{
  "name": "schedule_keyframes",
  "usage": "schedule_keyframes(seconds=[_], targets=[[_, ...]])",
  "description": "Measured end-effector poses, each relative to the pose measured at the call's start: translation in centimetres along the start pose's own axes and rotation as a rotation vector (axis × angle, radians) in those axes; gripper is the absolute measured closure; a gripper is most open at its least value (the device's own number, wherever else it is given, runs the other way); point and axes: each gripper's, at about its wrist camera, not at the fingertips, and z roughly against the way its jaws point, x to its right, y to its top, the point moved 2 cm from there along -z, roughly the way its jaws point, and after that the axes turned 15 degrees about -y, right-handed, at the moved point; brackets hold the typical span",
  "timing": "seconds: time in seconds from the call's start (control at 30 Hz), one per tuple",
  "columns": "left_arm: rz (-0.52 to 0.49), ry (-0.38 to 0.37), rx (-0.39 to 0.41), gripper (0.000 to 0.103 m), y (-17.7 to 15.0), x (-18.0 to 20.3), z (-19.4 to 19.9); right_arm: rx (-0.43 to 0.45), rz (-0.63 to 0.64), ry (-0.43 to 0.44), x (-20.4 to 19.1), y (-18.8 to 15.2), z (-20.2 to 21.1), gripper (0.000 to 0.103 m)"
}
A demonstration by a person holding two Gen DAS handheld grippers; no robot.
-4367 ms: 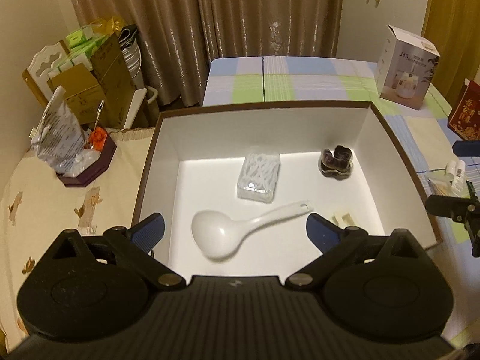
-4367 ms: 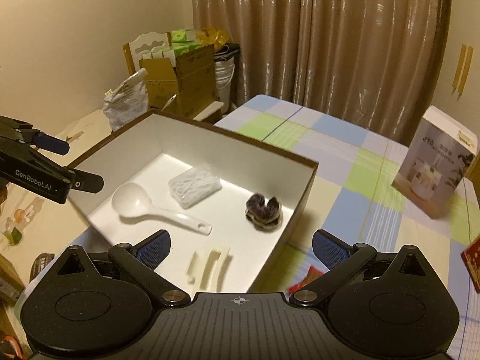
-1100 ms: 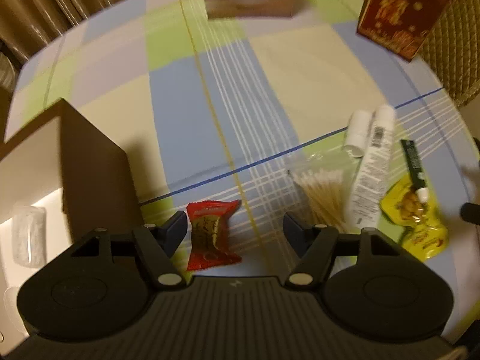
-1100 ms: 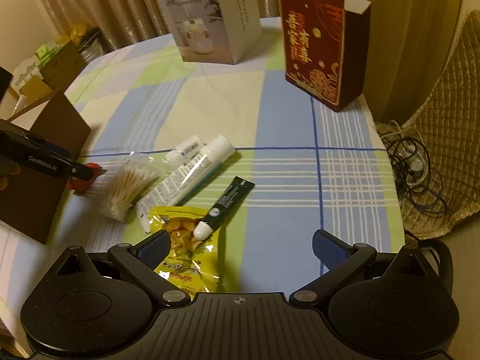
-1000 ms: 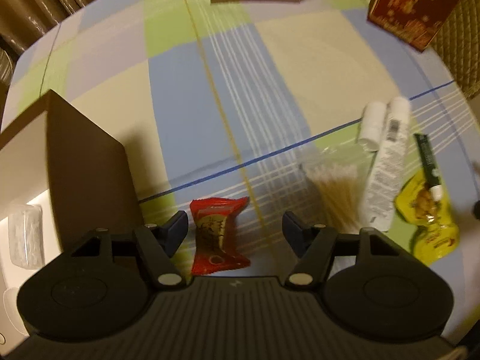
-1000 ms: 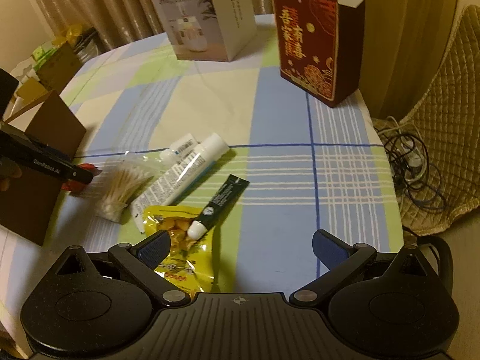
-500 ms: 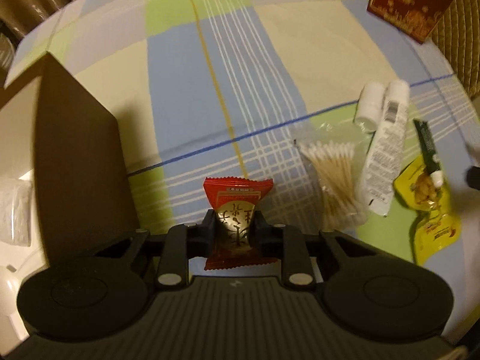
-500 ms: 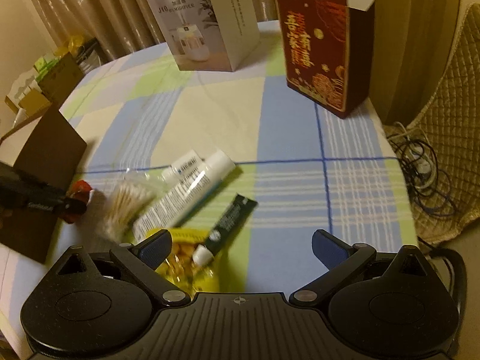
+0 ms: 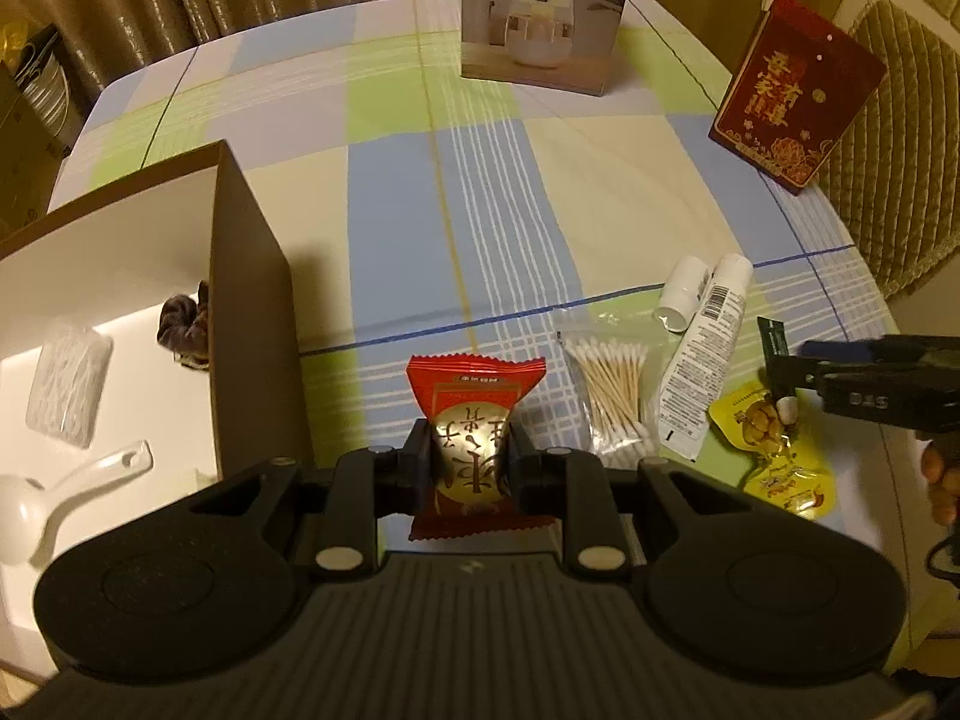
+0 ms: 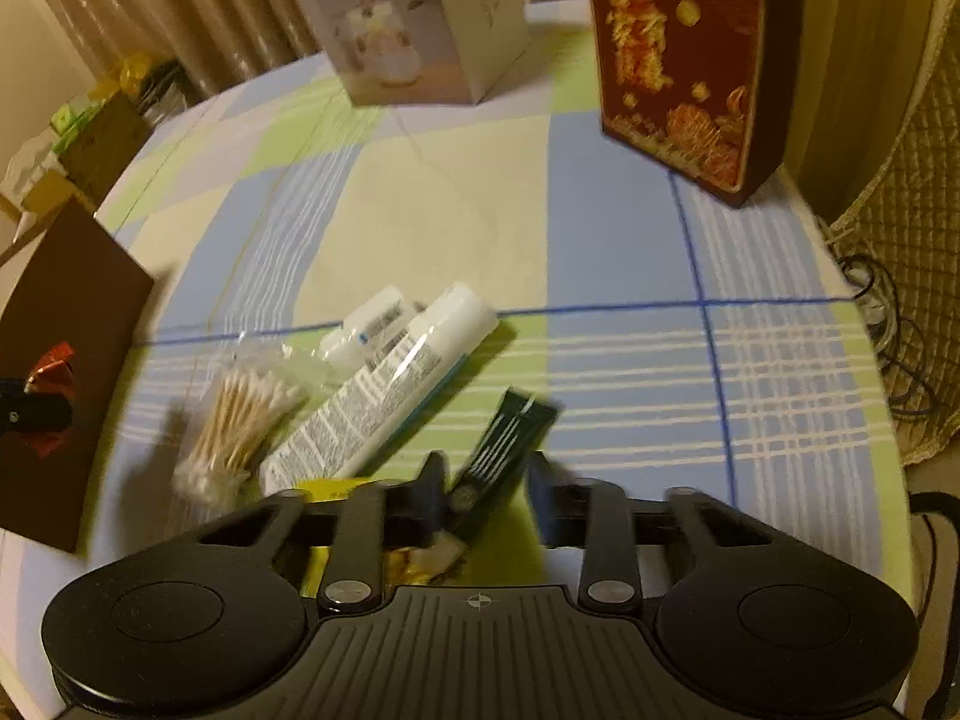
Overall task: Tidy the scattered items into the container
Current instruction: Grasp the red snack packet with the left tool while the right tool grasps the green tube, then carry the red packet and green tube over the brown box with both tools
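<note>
- Left wrist view, nearest: left gripper (image 9: 468,468) clenched on the red candy packet (image 9: 474,414), pads pressing both its sides, the packet upright between them and apparently clear of the tablecloth (image 9: 396,222). Judged: picked, not yet delivered.
- Same view, 9 o'clock: the container (image 9: 249,312), an open brown box with white inside, just beside the packet. Already in it: a white spoon (image 9: 54,498), a clear plastic case (image 9: 69,384), a dark hair scrunchie (image 9: 186,330).
- Same view, 2 to 3 o'clock, not yet tidied: bag of cotton swabs (image 9: 612,396), white tube (image 9: 705,354), small white bottle (image 9: 681,294), yellow snack pouch (image 9: 780,456).
- Right wrist view, nearest: right gripper (image 10: 486,498) with jaws closing around the dark green sachet (image 10: 510,444); the sachet lies between them, and the blur does not show a firm pinch yet.
- Far, 12 to 1 o'clock: humidifier box (image 9: 543,6) and red gift box (image 9: 792,90) standing upright; whether they count as scattered items cannot be told.
- Judged tally: three items in, one in transit, one being taken, four still on the cloth.
</note>
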Motion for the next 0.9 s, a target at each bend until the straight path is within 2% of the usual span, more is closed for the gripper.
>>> schedule_keyframes(seconds=[0.13,0.17,0.53,0.9], targets=[[0.006,-0.01,0.01,0.082,-0.5,0.4,0.6,0.026,0.051,-0.024,-0.6,-0.4,0.1,0.079],[0.007,-0.013,0.013,0.082,-0.6,0.5,0.7,0.027,0.053,-0.017,-0.6,-0.5,0.2,0.086],[-0.002,-0.03,0.042,0.082,-1.6,1.3,2.0,0.097,0.036,0.011,-0.3,-1.2,3.7,0.086],[-0.009,-0.061,0.084,0.082,-3.5,2.5,4.1,0.128,-0.016,0.087,0.0,-2.6,7.8,0.086]])
